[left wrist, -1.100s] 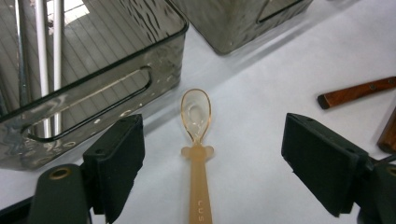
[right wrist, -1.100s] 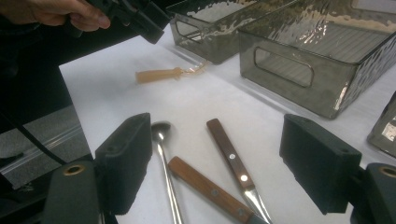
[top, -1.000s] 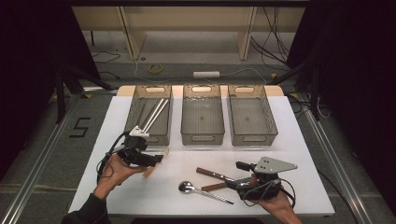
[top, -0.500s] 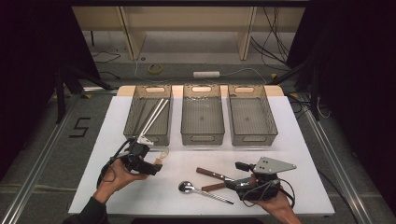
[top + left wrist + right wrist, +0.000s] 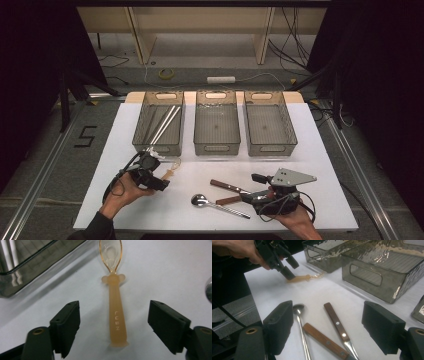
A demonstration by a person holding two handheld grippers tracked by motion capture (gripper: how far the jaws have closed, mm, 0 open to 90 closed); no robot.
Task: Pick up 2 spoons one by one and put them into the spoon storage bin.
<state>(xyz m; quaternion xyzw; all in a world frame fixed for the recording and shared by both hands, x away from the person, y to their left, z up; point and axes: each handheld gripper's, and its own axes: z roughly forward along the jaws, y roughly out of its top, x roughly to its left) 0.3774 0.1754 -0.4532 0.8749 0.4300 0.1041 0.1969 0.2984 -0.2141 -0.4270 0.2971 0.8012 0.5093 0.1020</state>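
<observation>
A translucent orange spoon (image 5: 116, 315) lies on the white table, bowl pointing away, just in front of the left bin. My left gripper (image 5: 113, 312) stands open with the spoon's handle between its jaws. The pads (image 5: 67, 325) are clear of the handle on both sides, and the jaws have just been closing. From above, that gripper (image 5: 162, 182) sits over the spoon (image 5: 171, 171). My right gripper (image 5: 327, 310) is open low over a metal spoon (image 5: 299, 312) and two wooden-handled knives (image 5: 337, 322), holding nothing. It (image 5: 251, 188) points left at the front right.
Three grey see-through bins stand in a row at the back: left (image 5: 158, 148), middle (image 5: 216, 148), right (image 5: 272, 148). The left one holds white sticks (image 5: 165, 125). The metal spoon (image 5: 217, 204) and knives (image 5: 227, 186) lie at the front centre.
My left gripper has shifted slightly down and forward onto the orange spoon's handle. The right gripper has stayed where it was.
</observation>
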